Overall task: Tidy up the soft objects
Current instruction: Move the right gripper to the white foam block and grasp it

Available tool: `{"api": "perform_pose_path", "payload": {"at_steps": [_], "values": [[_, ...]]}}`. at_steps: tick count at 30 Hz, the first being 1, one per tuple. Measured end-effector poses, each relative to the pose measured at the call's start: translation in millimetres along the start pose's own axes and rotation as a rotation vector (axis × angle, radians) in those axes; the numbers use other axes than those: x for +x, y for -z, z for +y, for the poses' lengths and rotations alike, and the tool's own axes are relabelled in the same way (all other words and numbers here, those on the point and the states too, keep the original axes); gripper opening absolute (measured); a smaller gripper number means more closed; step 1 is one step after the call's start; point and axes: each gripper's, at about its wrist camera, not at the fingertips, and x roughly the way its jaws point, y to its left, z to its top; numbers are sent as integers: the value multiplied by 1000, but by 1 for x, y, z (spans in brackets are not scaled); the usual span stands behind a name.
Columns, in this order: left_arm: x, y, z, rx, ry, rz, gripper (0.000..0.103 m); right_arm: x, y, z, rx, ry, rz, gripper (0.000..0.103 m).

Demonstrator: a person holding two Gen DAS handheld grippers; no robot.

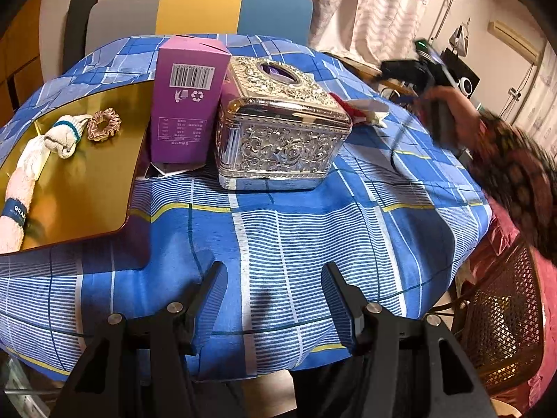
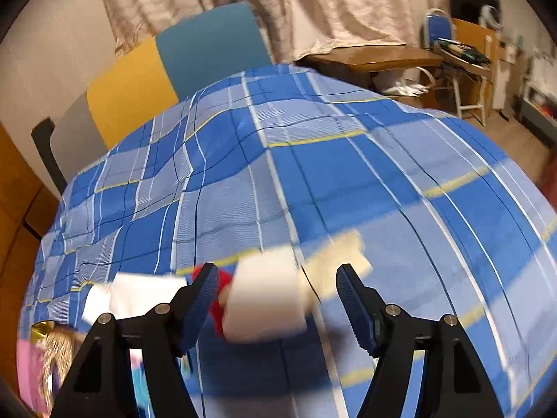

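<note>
A gold tray (image 1: 87, 188) on the left of the table holds a rolled pink-white towel (image 1: 21, 191), a rolled white sock (image 1: 64, 136) and a pink scrunchie (image 1: 104, 124). A red-and-white soft item (image 1: 362, 109) lies behind the silver box; in the right wrist view it (image 2: 264, 299) is blurred and lies between the open fingers. My right gripper (image 2: 278, 304) is open over it. My left gripper (image 1: 275, 299) is open and empty above the near cloth.
A purple carton (image 1: 188, 104) and an ornate silver tissue box (image 1: 282, 132) stand mid-table on the blue plaid cloth (image 1: 313, 230). A colour-blocked chair (image 1: 198, 7) stands behind. A wicker basket (image 1: 501, 317) sits at the right edge.
</note>
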Motion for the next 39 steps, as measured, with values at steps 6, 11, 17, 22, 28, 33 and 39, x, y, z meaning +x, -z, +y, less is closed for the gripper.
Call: {"api": "perform_pose_path", "payload": {"at_steps": [6,11,17,22,28,33,39], "values": [[5,-3,0,7,-30,17,57,66,-16,7,-33,59,165,74],[11,-4,-1,3,-21,33,57,69,10,10,-132,45,253,74],[16,-7,-14,26,22,26,57,12,75,-4,-121,-163,418,74],[19,-8,-27,40,51,30,57,-37,84,-17,-216,-112,234,74],[14,-10,-33,47,46,27,57,-23,33,-3,-270,-23,66,79],[13,-15,-25,21,24,25,57,39,2,22,-376,20,186,80],[16,-22,-23,6,23,27,57,74,17,39,-592,150,279,71]]}}
